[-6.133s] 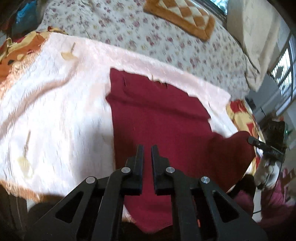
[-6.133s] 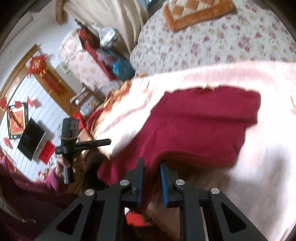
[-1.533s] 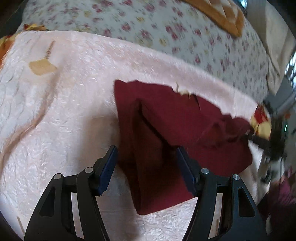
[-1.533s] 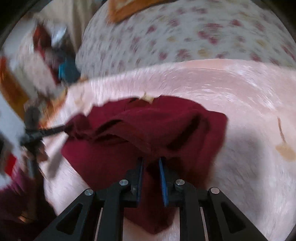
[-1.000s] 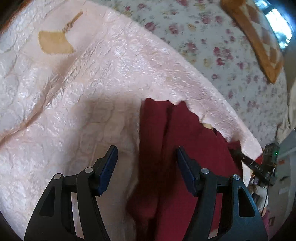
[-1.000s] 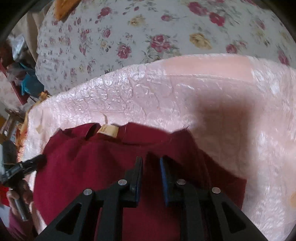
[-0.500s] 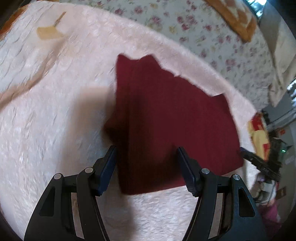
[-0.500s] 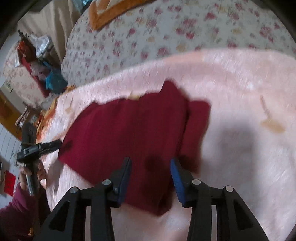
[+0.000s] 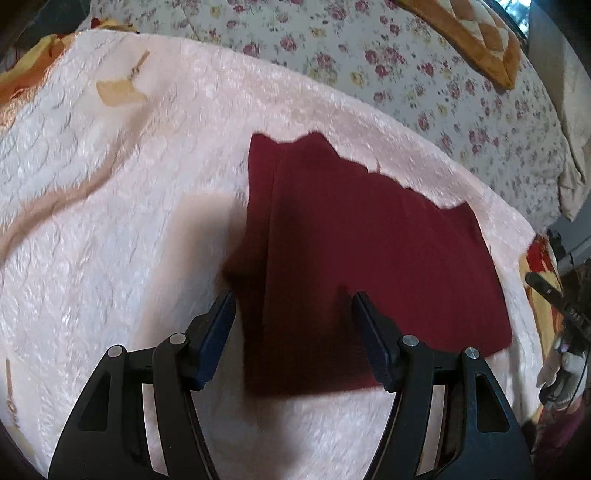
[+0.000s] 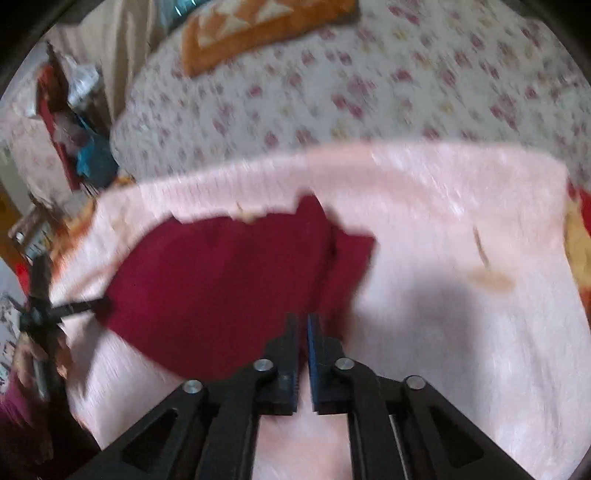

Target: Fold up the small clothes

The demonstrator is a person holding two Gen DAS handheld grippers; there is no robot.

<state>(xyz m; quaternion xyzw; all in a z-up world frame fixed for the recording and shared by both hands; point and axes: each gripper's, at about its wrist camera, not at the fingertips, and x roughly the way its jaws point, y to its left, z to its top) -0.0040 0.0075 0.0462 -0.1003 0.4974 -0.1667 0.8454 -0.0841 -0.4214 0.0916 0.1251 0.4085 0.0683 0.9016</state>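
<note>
Maroon garment (image 9: 369, 258) folded, pink blanket (image 9: 110, 221) around

The right gripper (image 10: 303, 321) has its jaws nearly together with only a thin gap, its tips at the near edge of the dark red garment (image 10: 221, 288). The garment lies folded on a pale pink blanket (image 10: 461, 332). Beyond it spreads a floral bedsheet (image 10: 369, 92) with an orange cushion (image 10: 258, 26).
</note>
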